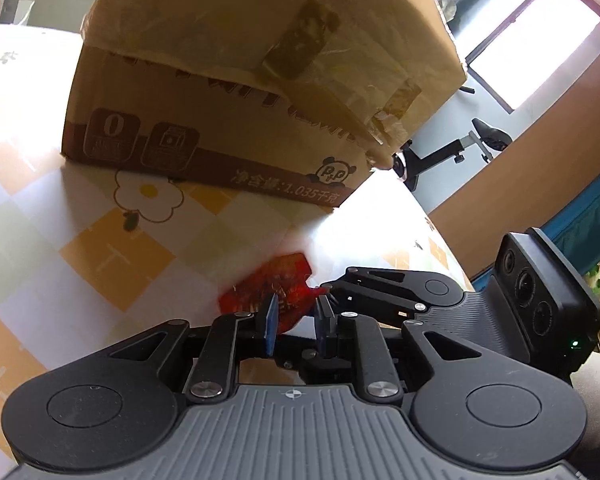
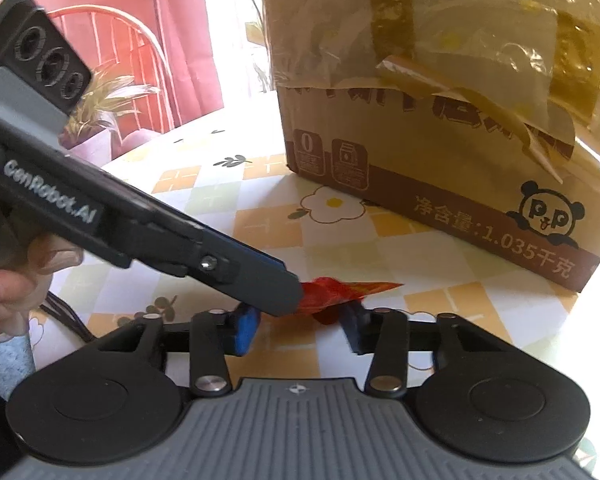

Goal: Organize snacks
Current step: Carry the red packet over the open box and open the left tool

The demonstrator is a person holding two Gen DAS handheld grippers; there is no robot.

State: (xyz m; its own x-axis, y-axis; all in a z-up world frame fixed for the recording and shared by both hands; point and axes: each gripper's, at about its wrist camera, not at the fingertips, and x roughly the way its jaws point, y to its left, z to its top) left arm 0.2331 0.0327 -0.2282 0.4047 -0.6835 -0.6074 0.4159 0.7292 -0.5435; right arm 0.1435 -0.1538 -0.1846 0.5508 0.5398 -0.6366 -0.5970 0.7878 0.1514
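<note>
Between the left gripper's (image 1: 294, 316) narrow blue fingers, a crinkled red foil snack packet (image 1: 276, 292) sits pinched; the right gripper (image 2: 300, 326), partly closed, brackets its other end, before a taped brown cardboard box (image 2: 440, 120).

A crumpled red snack packet (image 2: 342, 292) with gold print was held above the checked table (image 2: 420, 264), near the taped cardboard box (image 2: 440, 120) standing there.
</note>
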